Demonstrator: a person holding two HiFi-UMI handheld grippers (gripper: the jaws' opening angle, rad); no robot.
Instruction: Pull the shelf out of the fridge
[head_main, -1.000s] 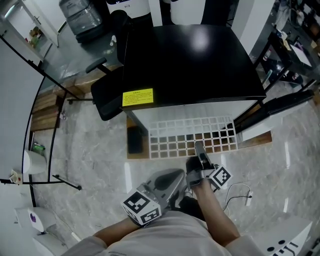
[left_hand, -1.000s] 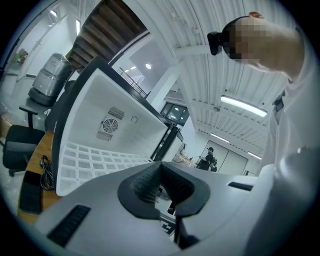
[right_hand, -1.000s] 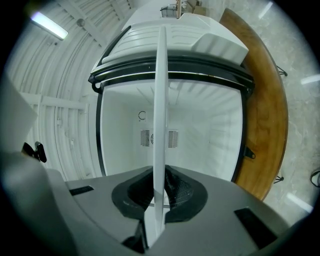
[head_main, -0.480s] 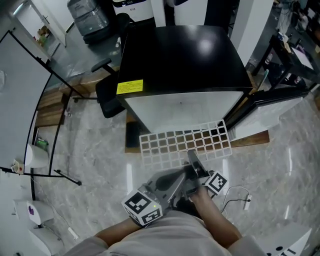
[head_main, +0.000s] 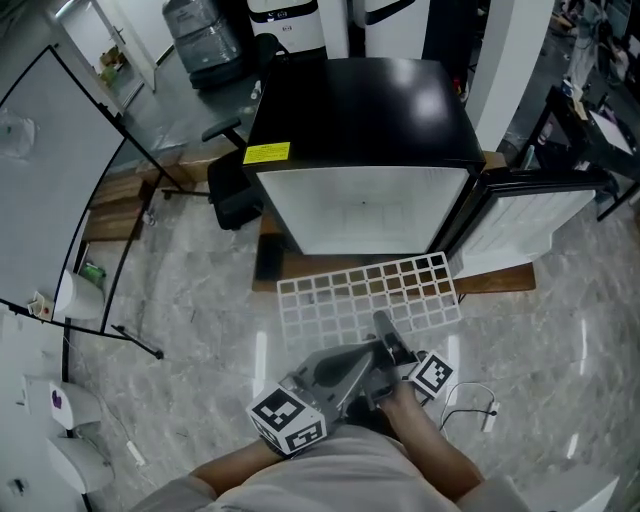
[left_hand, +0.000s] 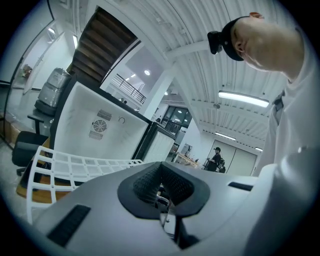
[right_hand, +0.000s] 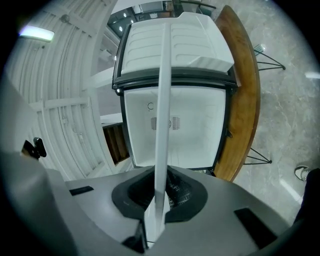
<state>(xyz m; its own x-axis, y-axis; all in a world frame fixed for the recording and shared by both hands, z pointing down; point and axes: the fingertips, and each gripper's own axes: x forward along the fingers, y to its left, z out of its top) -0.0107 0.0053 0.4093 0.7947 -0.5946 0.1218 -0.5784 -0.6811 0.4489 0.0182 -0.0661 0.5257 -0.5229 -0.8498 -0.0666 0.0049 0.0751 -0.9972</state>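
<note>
Grey marbled floor (head_main: 180, 300) with glossy reflections, a wooden board (head_main: 505, 283) lying across its middle and a black office chair (head_main: 232, 195) near the board's left end. Along the floor's left edge, a black-framed glass partition (head_main: 60, 150); at its far edge, a large water jug (head_main: 205, 38). Overhead, ribbed white ceiling (left_hand: 165, 25) with a lit strip light (left_hand: 243, 99), beside the underside of a dark wooden staircase (left_hand: 102, 42).

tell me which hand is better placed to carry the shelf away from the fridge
Right. The right tongs are shut on the near edge of the shelf, which is out in front of the fridge. The left tongs are shut on nothing.
</note>
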